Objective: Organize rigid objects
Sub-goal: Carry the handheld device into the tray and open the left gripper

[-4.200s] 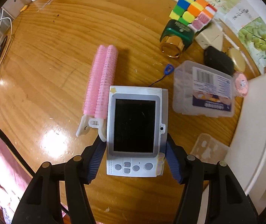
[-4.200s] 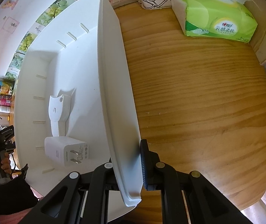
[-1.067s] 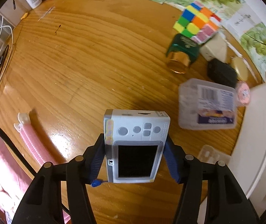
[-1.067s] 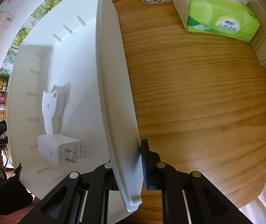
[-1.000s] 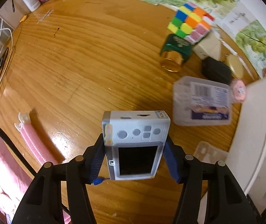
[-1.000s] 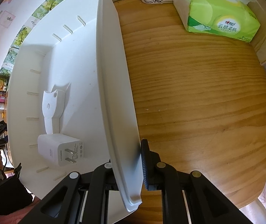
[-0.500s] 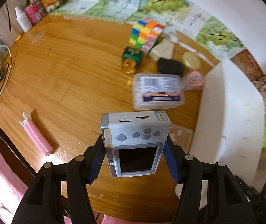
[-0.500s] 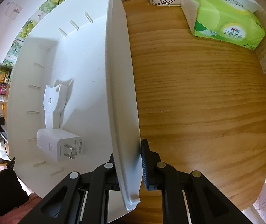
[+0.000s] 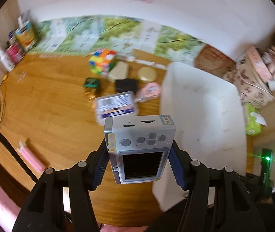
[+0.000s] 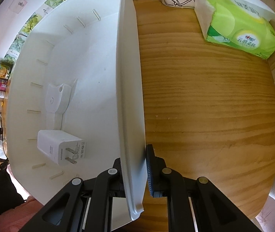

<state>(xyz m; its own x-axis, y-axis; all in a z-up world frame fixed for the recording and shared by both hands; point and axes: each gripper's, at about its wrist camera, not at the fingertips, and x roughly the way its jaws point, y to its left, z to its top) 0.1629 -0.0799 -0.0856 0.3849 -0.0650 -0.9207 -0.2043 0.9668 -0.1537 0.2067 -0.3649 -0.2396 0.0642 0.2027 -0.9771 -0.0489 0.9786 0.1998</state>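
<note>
Now: left gripper (image 9: 139, 164) clamps the camera (image 9: 140, 148); right gripper (image 10: 133, 171) pinches the bin (image 10: 131, 100) wall. Lower camera gently beside the charger (image 10: 60, 147).

Four seconds back the silver handheld device (image 9: 139, 147) lies flat on the tabletop (image 9: 46, 104) beside the pink hair roller (image 9: 32, 159); now it hangs clear of the wood between the left gripper (image 9: 139, 166) fingers, flipped so its buttons sit above its screen. The roller slides to the lower left of the frame. The white bin (image 9: 201, 119), formerly a sliver at the right edge, now fills the right centre, and the clutter shrinks toward upper centre.
</note>
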